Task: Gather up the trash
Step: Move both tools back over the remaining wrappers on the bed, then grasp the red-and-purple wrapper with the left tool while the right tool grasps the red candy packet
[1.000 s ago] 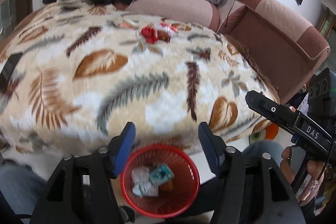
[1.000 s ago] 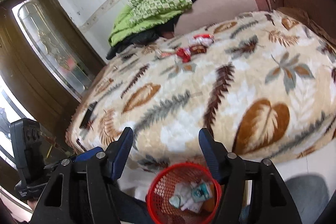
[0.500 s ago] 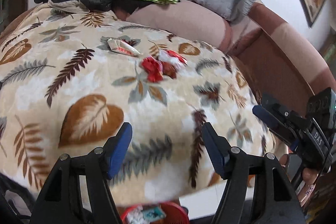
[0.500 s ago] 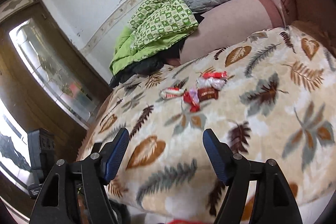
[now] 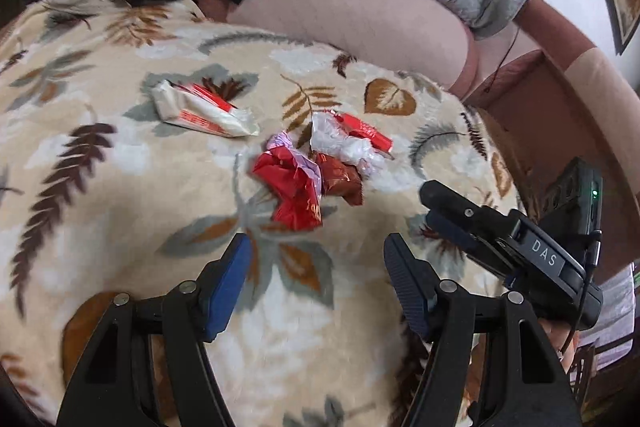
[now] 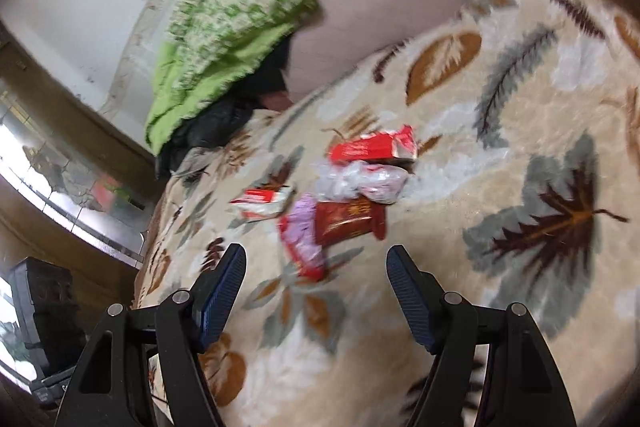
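Both tongs, left (image 5: pixel 316 279) and right (image 6: pixel 314 291), released, empty; moved from bin to wrappers (image 5: pixel 296 187) mid-bed (image 5: pixel 120 227); next pickup pending.

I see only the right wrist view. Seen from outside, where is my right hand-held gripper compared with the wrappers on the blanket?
Observer: In the left wrist view, the right hand-held gripper is to the right of the dark red wrapper, with nothing between its fingers.
Operator: Does the white and red wrapper touch the others?
Observer: No. The white and red wrapper lies alone, bare blanket separating it from the bright red wrapper.
Operator: Is the left one holding anything?
Observer: No. The left hand-held gripper is open and empty.
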`<state>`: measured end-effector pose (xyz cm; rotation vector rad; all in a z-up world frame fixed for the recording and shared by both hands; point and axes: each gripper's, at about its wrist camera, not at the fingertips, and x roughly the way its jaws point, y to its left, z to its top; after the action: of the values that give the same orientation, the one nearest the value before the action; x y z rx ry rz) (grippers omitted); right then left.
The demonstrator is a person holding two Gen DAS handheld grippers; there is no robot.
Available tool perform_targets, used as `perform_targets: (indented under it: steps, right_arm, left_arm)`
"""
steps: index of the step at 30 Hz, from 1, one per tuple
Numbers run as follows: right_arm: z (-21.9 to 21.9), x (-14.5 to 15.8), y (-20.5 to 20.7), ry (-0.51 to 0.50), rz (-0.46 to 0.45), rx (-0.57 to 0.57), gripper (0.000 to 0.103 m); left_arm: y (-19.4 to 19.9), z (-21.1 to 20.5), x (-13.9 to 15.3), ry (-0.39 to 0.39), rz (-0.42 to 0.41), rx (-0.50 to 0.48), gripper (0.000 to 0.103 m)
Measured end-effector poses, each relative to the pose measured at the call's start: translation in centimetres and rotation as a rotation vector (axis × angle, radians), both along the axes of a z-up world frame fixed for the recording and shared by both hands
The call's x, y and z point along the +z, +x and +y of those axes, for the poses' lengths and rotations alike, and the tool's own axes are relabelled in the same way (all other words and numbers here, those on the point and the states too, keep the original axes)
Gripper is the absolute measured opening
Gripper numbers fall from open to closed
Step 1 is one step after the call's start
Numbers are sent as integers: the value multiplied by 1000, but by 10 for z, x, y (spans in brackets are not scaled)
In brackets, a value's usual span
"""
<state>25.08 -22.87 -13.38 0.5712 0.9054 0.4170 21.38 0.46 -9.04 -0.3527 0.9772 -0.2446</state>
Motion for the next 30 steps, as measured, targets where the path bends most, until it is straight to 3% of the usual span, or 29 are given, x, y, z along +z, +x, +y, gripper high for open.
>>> perform_targets:
  steps: [3, 9, 12, 14, 17, 19, 23, 27, 30]
  right_arm:
    - [-3, -21, 25, 56, 48, 6, 74]
    - [-9, -52, 50, 73, 125, -9, 72]
    - [-16, -66, 55, 137, 155, -21, 72]
    - [-19, -70, 56, 156, 163, -22, 72]
    - [-15, -71, 57, 166, 167, -15, 72]
    - [-9, -71, 60, 179, 171, 1, 72]
    - [6, -68, 63, 101, 169, 7, 72]
    - [11, -67, 64, 80, 170, -14, 71]
    - [18, -64, 65, 34, 167, -14, 64]
  left_arm:
    - [23, -12, -22, 24, 39, -20, 64]
    - [54, -15, -42, 59, 54, -6, 48]
    - [65, -14, -51, 24, 84, 0, 29]
    - [66, -16, -55, 46, 92, -9, 15]
    - [63, -14, -59, 36, 96, -25, 6]
    - [58, -12, -54, 33, 85, -31, 6]
    - [44, -9, -42, 55, 60, -56, 5]
    - [21, -5, -40, 110, 91, -68, 5]
    - [9, -1, -37, 89, 112, -66, 5]
